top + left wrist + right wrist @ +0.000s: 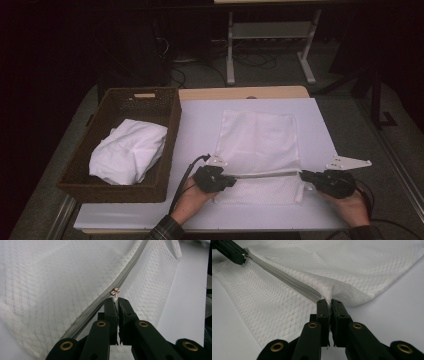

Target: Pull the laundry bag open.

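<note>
My left gripper (116, 300) is clamped on the zipper pull (115, 292) of the mesh bag (257, 142); if I tug off-line, that small tab could slip out. My right gripper (329, 301) pinches the bag's far corner — cloth may bunch. The basket (167, 122), left of both, blocks nothing.

A white mesh cloth bag (50, 287) with a grey woven zipper tape (287, 280) and shiny metal pull (115, 292) is seen; the brown basket (170, 125) is wicker.
</note>
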Tool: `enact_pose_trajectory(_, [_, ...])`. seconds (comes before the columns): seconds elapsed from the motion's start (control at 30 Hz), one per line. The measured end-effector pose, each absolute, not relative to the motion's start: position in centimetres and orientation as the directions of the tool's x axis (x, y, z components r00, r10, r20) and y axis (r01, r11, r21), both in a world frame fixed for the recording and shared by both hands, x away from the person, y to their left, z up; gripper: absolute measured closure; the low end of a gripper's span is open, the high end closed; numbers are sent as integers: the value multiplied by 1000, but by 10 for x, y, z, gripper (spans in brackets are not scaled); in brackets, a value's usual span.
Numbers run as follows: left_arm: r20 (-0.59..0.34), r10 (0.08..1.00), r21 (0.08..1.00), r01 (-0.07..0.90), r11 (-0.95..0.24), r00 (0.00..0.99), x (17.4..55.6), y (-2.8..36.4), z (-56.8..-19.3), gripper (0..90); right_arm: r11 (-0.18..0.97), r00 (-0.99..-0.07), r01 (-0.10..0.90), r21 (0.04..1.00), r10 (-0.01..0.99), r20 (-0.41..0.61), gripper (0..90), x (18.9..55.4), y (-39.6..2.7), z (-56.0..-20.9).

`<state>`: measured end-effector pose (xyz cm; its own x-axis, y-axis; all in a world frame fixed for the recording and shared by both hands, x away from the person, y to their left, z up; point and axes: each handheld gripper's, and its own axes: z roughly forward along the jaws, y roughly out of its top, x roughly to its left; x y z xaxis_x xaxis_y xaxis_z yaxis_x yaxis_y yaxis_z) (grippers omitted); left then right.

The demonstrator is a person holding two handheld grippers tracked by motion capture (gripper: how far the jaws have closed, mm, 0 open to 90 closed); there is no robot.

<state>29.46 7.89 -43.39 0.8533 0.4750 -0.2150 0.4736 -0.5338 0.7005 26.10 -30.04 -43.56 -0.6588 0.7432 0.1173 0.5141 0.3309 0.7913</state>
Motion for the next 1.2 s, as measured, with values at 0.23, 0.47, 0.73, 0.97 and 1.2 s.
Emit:
enact_pose_trajectory(0.23, [-224, 492, 695, 491, -525, 842, 294, 89, -436, 865, 327, -652, 523, 787, 749, 122, 854, 262, -303, -438])
enact_pose_trajectory(0.47, [-239, 506, 689, 511, -513, 829, 294, 97, -438, 865, 332, -641, 527, 782, 759, 110, 854, 264, -305, -439])
enact_pose_trajectory(0.73, [-236, 521, 686, 521, -508, 820, 294, 106, -440, 865, 326, -626, 536, 779, 773, 106, 855, 265, -311, -440])
enact_pose_trajectory(0.97, [-239, 524, 690, 523, -501, 817, 294, 108, -439, 865, 323, -607, 545, 773, 788, 99, 854, 267, -317, -441])
enact_pose_trajectory(1.2, [-234, 538, 690, 528, -495, 810, 296, 110, -440, 866, 331, -601, 549, 768, 795, 87, 854, 270, -320, -444])
